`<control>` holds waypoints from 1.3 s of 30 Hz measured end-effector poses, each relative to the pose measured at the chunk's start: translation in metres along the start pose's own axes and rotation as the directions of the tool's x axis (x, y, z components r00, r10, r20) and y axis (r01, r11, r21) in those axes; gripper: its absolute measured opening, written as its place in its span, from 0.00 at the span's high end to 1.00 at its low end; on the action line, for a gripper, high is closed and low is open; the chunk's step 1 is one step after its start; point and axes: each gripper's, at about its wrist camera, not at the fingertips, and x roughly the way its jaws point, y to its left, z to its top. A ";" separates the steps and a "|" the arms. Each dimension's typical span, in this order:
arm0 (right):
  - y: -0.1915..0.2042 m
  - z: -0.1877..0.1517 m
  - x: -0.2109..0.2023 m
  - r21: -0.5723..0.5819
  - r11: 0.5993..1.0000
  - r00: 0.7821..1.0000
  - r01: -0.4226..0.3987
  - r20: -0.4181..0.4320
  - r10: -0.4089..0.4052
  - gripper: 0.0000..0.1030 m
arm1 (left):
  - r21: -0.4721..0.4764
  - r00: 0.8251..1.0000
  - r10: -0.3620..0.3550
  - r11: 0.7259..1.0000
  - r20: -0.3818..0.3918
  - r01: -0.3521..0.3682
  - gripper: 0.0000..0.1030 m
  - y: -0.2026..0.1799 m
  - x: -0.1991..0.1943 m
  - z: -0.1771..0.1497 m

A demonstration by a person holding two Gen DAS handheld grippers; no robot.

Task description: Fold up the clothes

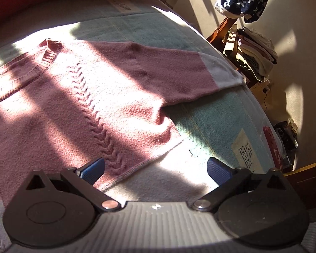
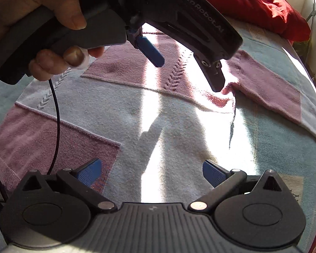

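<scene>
The sweater [image 1: 78, 97] at the frame's centre is fuzzy pink and white knit with a raised braid and ribbed collar, lying on a matt teal woven blanket [image 1: 202, 118]. The left gripper [image 1: 155, 168] has matt black plastic arms, 2 ridged blue pads [image 1: 219, 171] and shiny metal pivot pins.

Left claw [image 1: 155, 169] spread over pink sweater [image 1: 90, 97] hem (flat on blanket [image 1: 200, 113]).

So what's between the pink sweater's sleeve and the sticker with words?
Only bare green blanket, seen in the left wrist view, between the sleeve and the sticker.
</scene>
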 end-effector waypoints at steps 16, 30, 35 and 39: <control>0.057 0.018 0.035 -0.140 0.989 0.996 -0.052 -0.079 0.042 0.00 | -0.326 0.994 0.101 0.939 -0.040 -0.108 0.01 0.118 -0.045 -0.147; 0.061 0.015 0.064 -0.118 0.993 0.979 -0.032 -0.202 0.008 0.00 | -0.410 0.991 0.133 0.905 0.024 -0.111 0.01 0.159 -0.079 -0.167; 0.063 0.026 0.060 -0.114 0.993 0.970 -0.020 -0.242 -0.008 0.00 | -0.519 0.971 0.227 0.840 0.073 -0.157 0.01 0.209 -0.118 -0.176; 0.069 0.041 0.051 -0.106 0.994 0.973 -0.022 -0.233 -0.003 0.00 | -0.607 0.946 0.308 0.772 0.103 -0.186 0.02 0.250 -0.150 -0.184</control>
